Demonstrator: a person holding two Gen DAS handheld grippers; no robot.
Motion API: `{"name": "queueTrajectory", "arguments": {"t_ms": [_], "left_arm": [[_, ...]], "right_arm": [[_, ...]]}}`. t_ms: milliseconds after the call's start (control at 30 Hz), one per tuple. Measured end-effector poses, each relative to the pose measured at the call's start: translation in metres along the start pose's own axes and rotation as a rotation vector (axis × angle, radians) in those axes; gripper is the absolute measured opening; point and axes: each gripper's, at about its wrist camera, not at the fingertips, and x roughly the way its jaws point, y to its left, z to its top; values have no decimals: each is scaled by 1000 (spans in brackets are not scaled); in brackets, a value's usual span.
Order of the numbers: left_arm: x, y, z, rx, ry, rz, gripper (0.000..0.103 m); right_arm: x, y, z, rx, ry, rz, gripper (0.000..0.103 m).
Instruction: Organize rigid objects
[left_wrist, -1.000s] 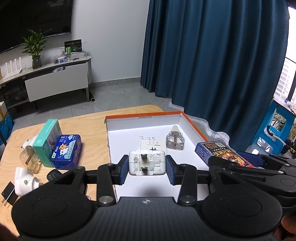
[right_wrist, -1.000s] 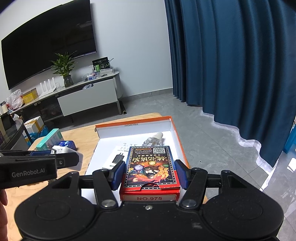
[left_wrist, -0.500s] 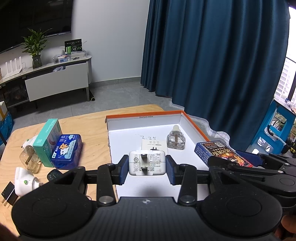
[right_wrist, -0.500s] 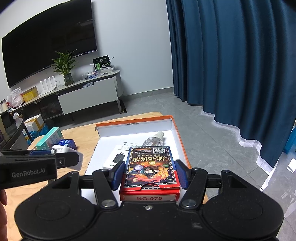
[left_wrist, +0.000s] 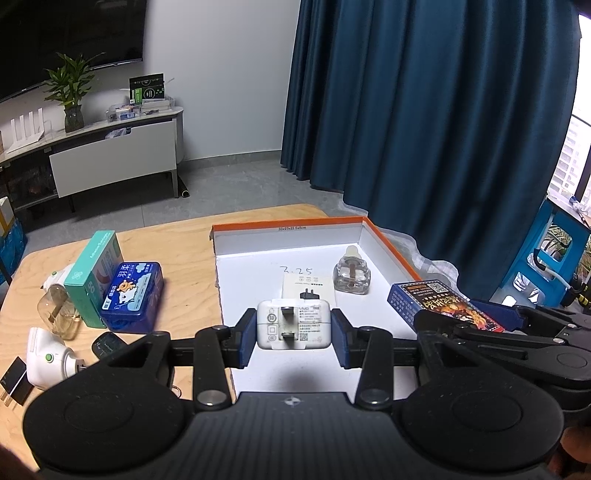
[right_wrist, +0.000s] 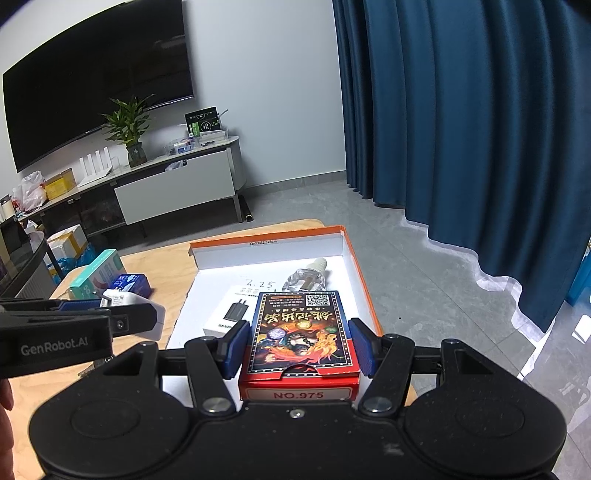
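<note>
Grippers hold charger and card pack over the open box

Charger (left_wrist: 293, 324) sits white and square between the blue pads of the left gripper (left_wrist: 294, 332), its two metal prongs facing the camera; the jaws are clenched on its sides. It hangs above the near part of the orange-rimmed box (left_wrist: 391, 243), whose white floor carries a handwritten "3.25". Inside that box a small clear glass bottle (left_wrist: 351, 271) stands near the far right corner, and a flat white adapter carton (left_wrist: 308, 286) lies just beside it toward the middle.

The right gripper (right_wrist: 300, 349) has its jaws clamped on a pack of playing cards (right_wrist: 301, 334), red-edged with a dark printed face and the label "NO.975" on the near end. The pack is held level above the right side of the box, close to the orange wall. From the left wrist view the same pack appears at the right, just beside the box's edge.

On the wooden counter (left_wrist: 184, 243) left of the box stand a teal carton (left_wrist: 94, 275) and, touching it, a blue tin (left_wrist: 133, 295) with a cartoon print. Nearer the camera lie a clear plastic bottle (left_wrist: 57, 312), a white plug-in device (left_wrist: 46, 356) with a green button, a small dark oval gadget (left_wrist: 109, 343) and a black adapter (left_wrist: 14, 380) at the counter's edge.
</note>
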Motion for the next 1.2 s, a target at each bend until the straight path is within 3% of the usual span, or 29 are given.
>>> {"name": "queueTrajectory", "arguments": {"t_ms": [1200], "left_arm": [[2,-1,-5,-7,8,-7,42]], "right_arm": [[4,-10,7,-3,13,-23,71]]}}
